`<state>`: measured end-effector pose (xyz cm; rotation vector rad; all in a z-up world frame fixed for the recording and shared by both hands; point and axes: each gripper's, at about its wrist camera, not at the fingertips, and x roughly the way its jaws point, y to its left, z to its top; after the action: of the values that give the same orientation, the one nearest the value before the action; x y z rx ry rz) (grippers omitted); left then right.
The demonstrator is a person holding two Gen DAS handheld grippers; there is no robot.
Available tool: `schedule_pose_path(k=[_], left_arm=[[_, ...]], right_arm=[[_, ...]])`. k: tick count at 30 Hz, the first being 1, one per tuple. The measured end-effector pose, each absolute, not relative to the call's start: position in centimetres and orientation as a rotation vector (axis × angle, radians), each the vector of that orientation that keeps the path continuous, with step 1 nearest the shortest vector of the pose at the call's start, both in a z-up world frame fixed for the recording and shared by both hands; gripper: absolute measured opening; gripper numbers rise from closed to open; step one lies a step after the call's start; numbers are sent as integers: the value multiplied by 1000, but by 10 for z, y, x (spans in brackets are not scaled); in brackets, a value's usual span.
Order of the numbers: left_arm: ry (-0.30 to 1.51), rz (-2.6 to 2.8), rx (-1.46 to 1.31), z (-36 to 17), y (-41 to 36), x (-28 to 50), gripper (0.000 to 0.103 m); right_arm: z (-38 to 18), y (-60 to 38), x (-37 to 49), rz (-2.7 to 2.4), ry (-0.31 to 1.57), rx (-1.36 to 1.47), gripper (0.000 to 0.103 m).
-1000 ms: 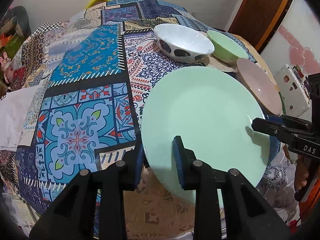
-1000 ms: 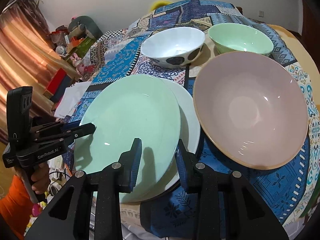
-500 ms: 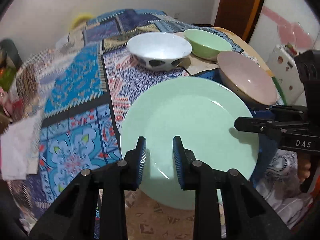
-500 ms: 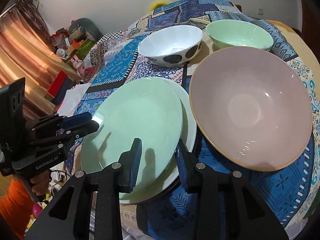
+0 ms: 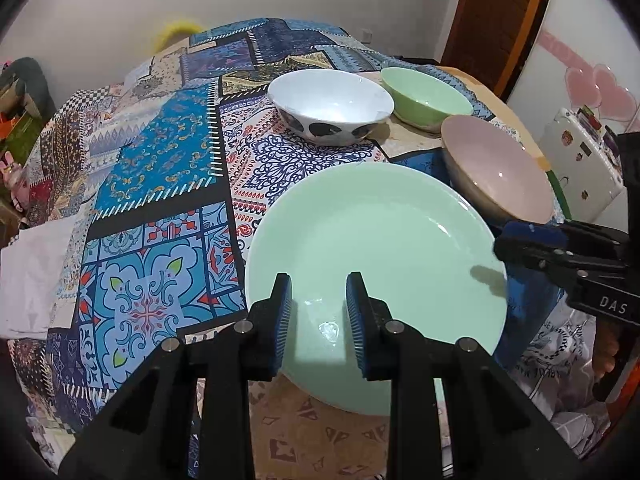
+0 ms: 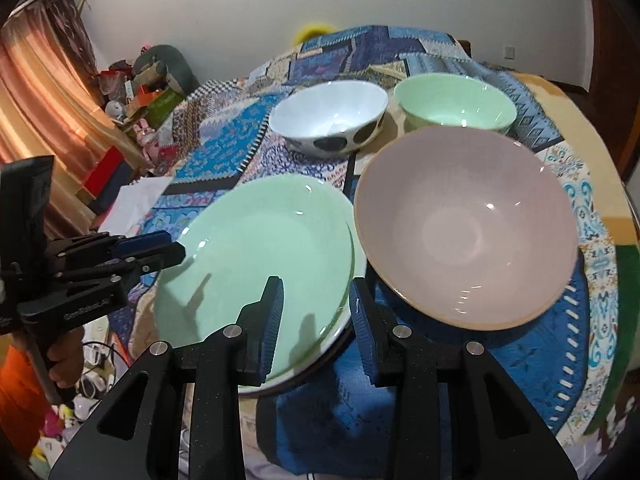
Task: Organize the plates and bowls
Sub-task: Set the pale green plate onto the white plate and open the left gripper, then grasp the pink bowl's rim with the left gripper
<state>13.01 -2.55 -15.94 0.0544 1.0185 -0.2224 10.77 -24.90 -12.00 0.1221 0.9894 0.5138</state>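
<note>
Status: green plate (image 5: 380, 240) sits at the near edge of the table on the patchwork cloth (image 5: 160, 168), stacked on a white plate (image 6: 347, 322). Only a thin sliver of white rim shows, under the green one's 4-5 o'clock edge in the R wrist view. L gripper (image 5: 318, 278) is at the plate's 6 o'clock in its own cam: both fingers lie over the plate face w/ a narrow gap, plate surface visible between the pads, and the near rim is hidden under the fingers. From the R cam its tips sit right at the plate's 9 o'clock rim. R gripper (image 6: 316, 282) has the same narrow gap. Its left finger is over the green plate, its right finger is just outside the rim, so the rim runs through the gap. No pad seen pressing on either side, so I read both as unclenched and not grasping. Other items, clock refs from the green plate in the R cam: pink bowl (image 6: 468, 232) at 3 o'clock, just beside the plate, can't tell if the rims touch; white bowl w/ dark spots (image 6: 328, 112) at 1 o'clock, apart from the plate; green bowl (image 6: 456, 100) at 2 o'clock, behind the pink one and close beside the white bowl. All three bowls upright and separate, not nested.
</note>
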Motion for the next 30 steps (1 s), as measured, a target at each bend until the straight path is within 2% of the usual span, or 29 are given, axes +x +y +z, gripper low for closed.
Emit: schedule_pose_path(k=[3,5,8,14,16,18,19,30], left_arm=[[1001,-210,40,-155,-25,128,39],[976,-212,36,-150,-27,127,51],[932,-210,46,-141,-32,125,62],[897,-233,47,-130,-49,130,77],[896,-248,42,-128,-57,134,79],[902,-258,34,-127,-64,138,79],[906,-265,30,-127,-68,141,79],[947,-329,42,-137,-119,183,79]], right_arm=[[-113,-259,106,490,967,136,33],[-109,-265,105,470,953,137,35],[-104,-273,103,446,926,135,46],[-89,-292,99,375,846,114,50],[-87,-297,101,359,835,115,52],[-86,-307,104,342,828,129,61],[-86,-311,104,333,822,134,62],[-106,-344,127,251,841,197,63]])
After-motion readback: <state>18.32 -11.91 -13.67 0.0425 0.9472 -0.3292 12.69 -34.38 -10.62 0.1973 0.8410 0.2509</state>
